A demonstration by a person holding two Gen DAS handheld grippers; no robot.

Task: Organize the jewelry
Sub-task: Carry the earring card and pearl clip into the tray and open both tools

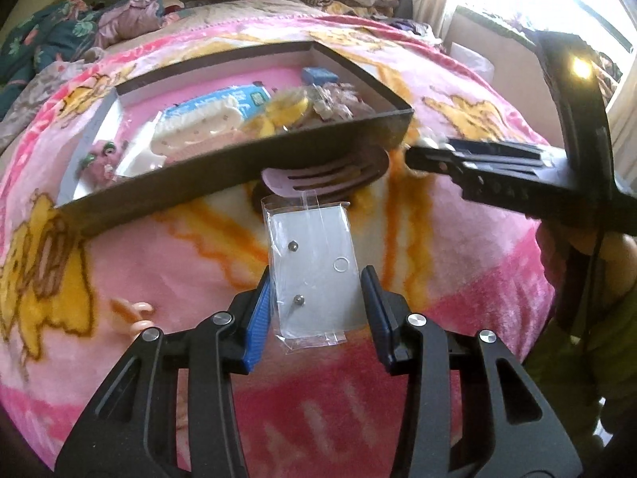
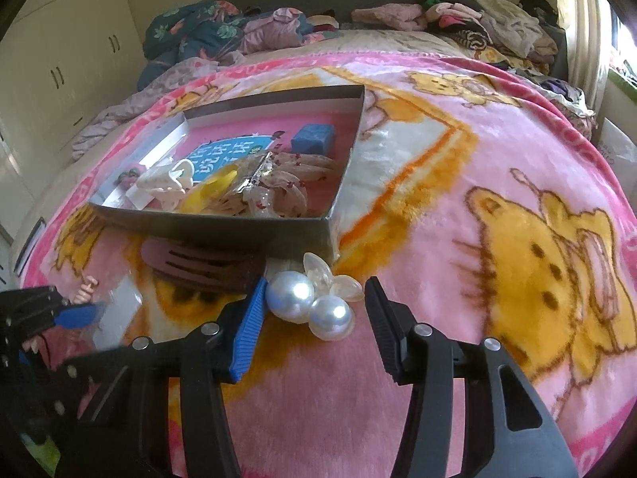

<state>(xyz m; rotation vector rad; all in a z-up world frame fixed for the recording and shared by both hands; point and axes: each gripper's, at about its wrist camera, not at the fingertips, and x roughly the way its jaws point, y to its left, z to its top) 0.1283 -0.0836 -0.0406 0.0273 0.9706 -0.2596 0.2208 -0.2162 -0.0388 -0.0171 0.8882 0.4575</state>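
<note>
A clear earring packet (image 1: 314,263) with two studs on a white card lies between my left gripper's (image 1: 316,273) blue pads, and both pads press its side edges. My right gripper (image 2: 316,283) straddles a pearl ornament (image 2: 306,306) with two big pearls and clear petals. Its left pad touches one pearl and a sliver of gap shows at the right pad. A dark shallow box (image 1: 239,167) (image 2: 223,227) lies just beyond on the pink blanket, holding a white claw clip (image 2: 167,183), a floral scrunchie (image 2: 286,195) and a blue cube (image 2: 312,137). A pink hair comb (image 1: 318,179) leans on its near wall.
The pink cartoon blanket (image 2: 458,207) covers the bed. Piled clothes (image 2: 477,20) line the far edge. White wardrobes (image 2: 59,59) stand left and a bright window (image 1: 557,8) is right. A small pink plastic piece (image 1: 135,310) lies left of the left gripper.
</note>
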